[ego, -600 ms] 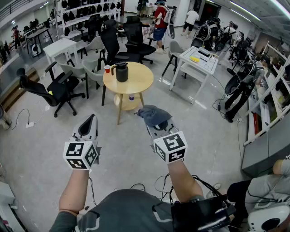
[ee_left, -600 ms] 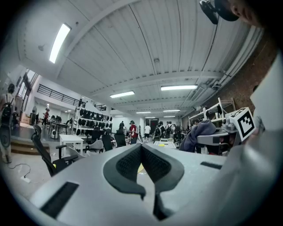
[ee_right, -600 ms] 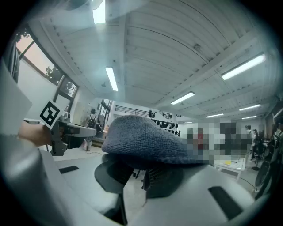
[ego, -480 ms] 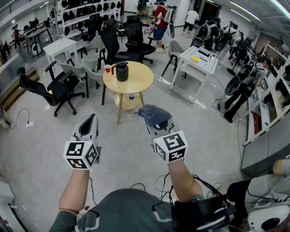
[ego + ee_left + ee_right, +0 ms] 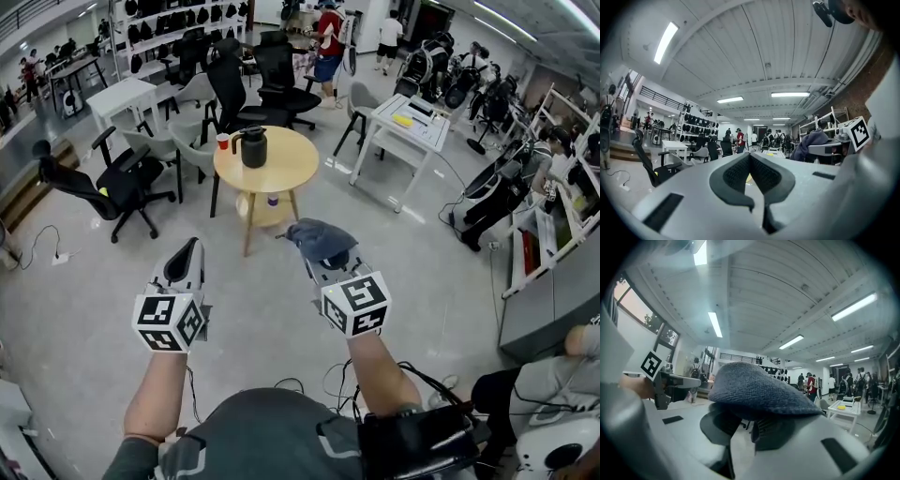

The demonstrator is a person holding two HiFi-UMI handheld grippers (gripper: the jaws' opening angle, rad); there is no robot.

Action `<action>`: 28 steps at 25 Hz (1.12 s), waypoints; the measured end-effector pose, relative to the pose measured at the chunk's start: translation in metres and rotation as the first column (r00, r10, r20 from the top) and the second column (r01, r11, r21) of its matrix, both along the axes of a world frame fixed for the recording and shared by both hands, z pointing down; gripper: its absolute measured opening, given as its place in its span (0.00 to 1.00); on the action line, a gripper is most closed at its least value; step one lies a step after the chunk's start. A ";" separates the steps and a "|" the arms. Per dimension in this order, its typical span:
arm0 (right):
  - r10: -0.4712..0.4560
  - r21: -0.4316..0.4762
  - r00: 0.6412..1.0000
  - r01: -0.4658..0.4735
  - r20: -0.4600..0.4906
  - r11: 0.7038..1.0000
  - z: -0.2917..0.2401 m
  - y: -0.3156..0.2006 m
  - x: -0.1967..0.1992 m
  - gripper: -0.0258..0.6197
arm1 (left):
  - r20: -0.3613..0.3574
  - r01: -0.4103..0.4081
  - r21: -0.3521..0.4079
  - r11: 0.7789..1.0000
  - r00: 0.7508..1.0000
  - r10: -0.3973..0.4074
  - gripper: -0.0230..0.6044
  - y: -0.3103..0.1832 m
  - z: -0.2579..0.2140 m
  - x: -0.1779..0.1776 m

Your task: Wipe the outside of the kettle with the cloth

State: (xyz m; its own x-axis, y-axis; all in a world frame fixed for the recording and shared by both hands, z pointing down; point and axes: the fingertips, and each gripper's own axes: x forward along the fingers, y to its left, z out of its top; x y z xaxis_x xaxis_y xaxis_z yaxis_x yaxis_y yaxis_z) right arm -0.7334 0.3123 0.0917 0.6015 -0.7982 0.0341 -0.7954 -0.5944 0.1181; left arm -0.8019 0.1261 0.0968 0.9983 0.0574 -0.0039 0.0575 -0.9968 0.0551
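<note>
Well short of round table point(image 5: 292, 178), approach step: right gripper point(image 5: 317, 253) pinched cloth point(image 5: 321, 234); left gripper point(image 5: 188, 249) jaws pressed together, empty. Next: walk up, reach kettle point(image 5: 252, 148).

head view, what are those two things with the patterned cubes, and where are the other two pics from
A person carries two grasping tools; the cubes are markers fixed on them. The head view comes from a camera on the person's head. The other two come from cameras riding on each tool, looking along its jaws. The left tool is shut and empty. The right tool grips a grey cloth. Ahead, a round table carries a dark kettle and a red cup.
</note>
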 end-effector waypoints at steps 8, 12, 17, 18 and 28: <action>0.005 0.001 1.000 -0.005 -0.016 1.000 -0.003 -0.037 -0.003 0.17 | -0.004 -0.034 -0.021 0.999 0.999 0.034 0.05 -0.032 0.008 -0.001; -0.005 -0.002 1.000 0.005 -0.025 1.000 0.003 -0.065 0.000 0.17 | -0.002 -0.041 -0.030 0.999 0.999 0.040 0.05 -0.060 0.018 0.005; -0.017 -0.016 1.000 0.017 -0.011 1.000 0.012 -0.087 0.020 0.17 | 0.016 -0.061 -0.042 0.997 0.998 0.061 0.05 -0.078 0.029 0.026; -0.018 -0.015 1.000 0.018 -0.013 1.000 0.013 -0.092 0.028 0.17 | 0.013 -0.066 -0.035 0.997 0.998 0.066 0.05 -0.080 0.029 0.033; -0.074 0.011 0.997 0.074 0.016 0.997 0.015 -0.123 0.154 0.17 | 0.056 -0.034 -0.031 0.999 0.998 0.036 0.05 -0.106 0.033 0.143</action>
